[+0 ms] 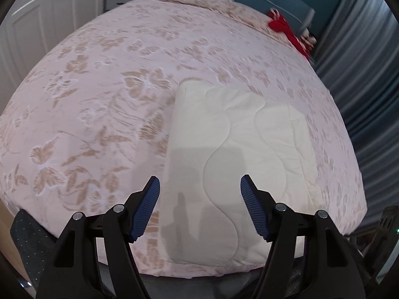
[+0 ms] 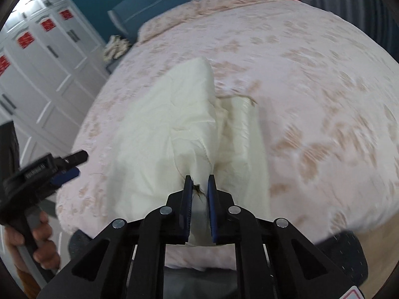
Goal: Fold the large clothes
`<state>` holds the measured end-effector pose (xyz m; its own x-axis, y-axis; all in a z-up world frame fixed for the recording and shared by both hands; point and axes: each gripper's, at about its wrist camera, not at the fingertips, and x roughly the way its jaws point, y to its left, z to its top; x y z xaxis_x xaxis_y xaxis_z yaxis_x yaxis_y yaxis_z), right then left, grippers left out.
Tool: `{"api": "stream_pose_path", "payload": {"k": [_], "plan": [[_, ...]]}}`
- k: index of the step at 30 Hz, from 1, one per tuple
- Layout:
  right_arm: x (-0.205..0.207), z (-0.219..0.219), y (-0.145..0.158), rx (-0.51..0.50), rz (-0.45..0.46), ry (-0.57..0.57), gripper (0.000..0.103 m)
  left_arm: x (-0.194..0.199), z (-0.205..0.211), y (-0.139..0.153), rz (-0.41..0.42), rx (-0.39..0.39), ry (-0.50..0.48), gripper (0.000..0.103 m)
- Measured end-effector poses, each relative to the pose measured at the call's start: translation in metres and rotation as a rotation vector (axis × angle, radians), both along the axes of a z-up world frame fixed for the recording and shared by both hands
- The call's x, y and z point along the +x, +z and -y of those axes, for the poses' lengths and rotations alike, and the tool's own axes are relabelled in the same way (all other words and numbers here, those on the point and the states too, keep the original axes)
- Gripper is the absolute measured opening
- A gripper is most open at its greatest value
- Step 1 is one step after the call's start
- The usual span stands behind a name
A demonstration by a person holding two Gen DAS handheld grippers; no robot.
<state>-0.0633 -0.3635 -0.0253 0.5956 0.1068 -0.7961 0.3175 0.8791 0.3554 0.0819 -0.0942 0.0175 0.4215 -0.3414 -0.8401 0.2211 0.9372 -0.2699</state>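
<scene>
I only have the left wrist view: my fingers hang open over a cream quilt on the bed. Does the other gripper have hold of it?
Observer: Yes. The right gripper is shut on a bunched edge of the cream quilt, at the near side of the bed.
Operator: Is the quilt flat on that side?
Observer: No. From the right wrist view it rises in a ridge from the fingers, with a lower layer showing to its right.
Operator: Where is my left gripper from there?
Observer: The left gripper is off the quilt's left edge, over the bedspread, touching no fabric.
</scene>
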Motion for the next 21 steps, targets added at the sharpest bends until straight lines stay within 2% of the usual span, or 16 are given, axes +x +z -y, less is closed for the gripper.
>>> {"api": "stream_pose_path", "payload": {"k": [4, 8, 12, 21], "plan": [[-0.012, 0.014, -0.027, -0.011, -0.062, -0.043, 0.009, -0.009, 0.03, -0.009, 0.001, 0.036, -0.07, 0.065], [-0.01, 0.015, -0.04, -0.036, -0.091, -0.048, 0.009, -0.013, 0.054, -0.021, -0.011, 0.073, -0.11, 0.064], [-0.008, 0.014, -0.052, -0.062, -0.122, -0.046, 0.008, -0.01, 0.068, -0.035, -0.023, 0.114, -0.118, 0.064], [-0.006, 0.017, -0.077, -0.044, -0.169, -0.053, 0.008, -0.01, 0.085, -0.051, -0.004, 0.187, -0.131, 0.065]]}}
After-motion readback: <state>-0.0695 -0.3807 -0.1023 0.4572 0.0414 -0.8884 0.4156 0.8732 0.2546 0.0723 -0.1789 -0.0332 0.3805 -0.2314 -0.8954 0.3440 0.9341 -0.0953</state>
